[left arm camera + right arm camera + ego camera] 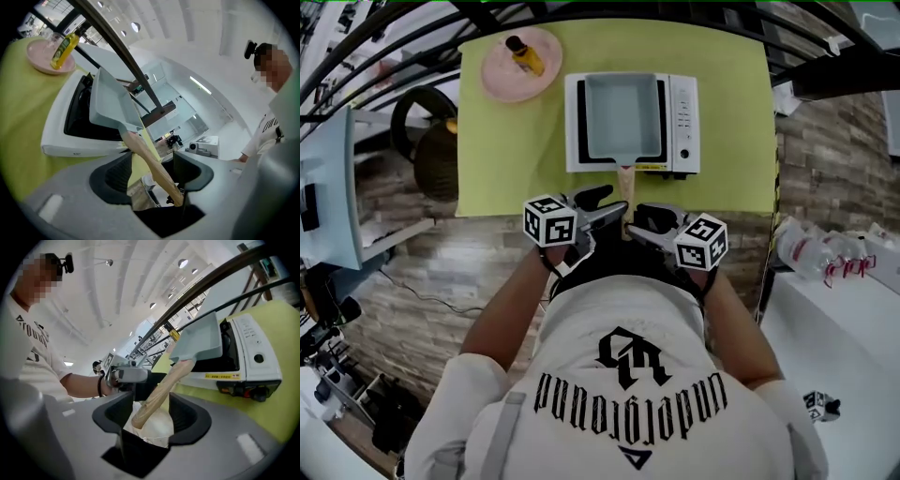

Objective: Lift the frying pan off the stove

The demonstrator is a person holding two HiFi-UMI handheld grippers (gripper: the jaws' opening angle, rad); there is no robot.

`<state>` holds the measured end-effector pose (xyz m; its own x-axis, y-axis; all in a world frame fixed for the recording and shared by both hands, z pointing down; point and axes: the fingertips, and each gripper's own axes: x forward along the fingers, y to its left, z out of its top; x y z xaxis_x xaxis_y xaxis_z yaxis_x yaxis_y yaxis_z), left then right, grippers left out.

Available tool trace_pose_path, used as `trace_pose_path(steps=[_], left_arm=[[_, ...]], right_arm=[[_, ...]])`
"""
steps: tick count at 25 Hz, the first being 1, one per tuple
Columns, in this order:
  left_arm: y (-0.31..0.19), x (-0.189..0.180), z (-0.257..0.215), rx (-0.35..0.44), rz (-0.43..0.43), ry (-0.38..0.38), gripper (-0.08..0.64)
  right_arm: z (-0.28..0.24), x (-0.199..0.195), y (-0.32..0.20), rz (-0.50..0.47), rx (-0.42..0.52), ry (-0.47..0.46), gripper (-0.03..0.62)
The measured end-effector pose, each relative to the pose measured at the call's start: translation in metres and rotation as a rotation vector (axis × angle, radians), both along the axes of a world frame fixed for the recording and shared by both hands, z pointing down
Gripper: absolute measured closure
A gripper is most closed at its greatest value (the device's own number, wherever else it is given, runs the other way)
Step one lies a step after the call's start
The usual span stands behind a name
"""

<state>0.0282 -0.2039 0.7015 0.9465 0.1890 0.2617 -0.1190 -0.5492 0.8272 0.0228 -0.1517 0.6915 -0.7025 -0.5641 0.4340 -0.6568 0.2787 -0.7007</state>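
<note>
A square grey frying pan (622, 117) sits on a white single-burner stove (684, 122), its wooden handle (625, 178) pointing toward me over the table's near edge. My left gripper (602, 208) and right gripper (649, 220) flank the handle's end. In the left gripper view the handle (150, 159) runs between the open jaws of my left gripper (150, 174), its tip close to the right jaw. In the right gripper view the handle (159, 392) lies in the gap of my right gripper (150, 416) with space on both sides. Neither gripper presses on it.
A pink plate (499, 75) with a yellow bottle (525, 54) stands at the table's far left. The yellow-green tabletop (506, 150) ends just in front of my grippers. Black frame bars cross overhead. A white bin (834, 319) stands to my right.
</note>
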Motion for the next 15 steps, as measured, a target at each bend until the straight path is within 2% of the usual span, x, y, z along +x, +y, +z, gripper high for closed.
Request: trace_pose_path(steps=[5, 9, 15], left_arm=[[0.006, 0.016, 0.015, -0.128, 0.02, 0.035, 0.256], [0.015, 0.022, 0.02, -0.249, 0.032, 0.088, 0.256], [0.019, 0.029, 0.027, -0.303, 0.061, 0.118, 0.258]], right_arm=[[0.018, -0.005, 0.003, -0.035, -0.053, -0.072, 0.333], [0.024, -0.022, 0.003, -0.083, -0.075, -0.168, 0.333], [0.028, -0.035, 0.0, -0.131, -0.098, -0.29, 0.352]])
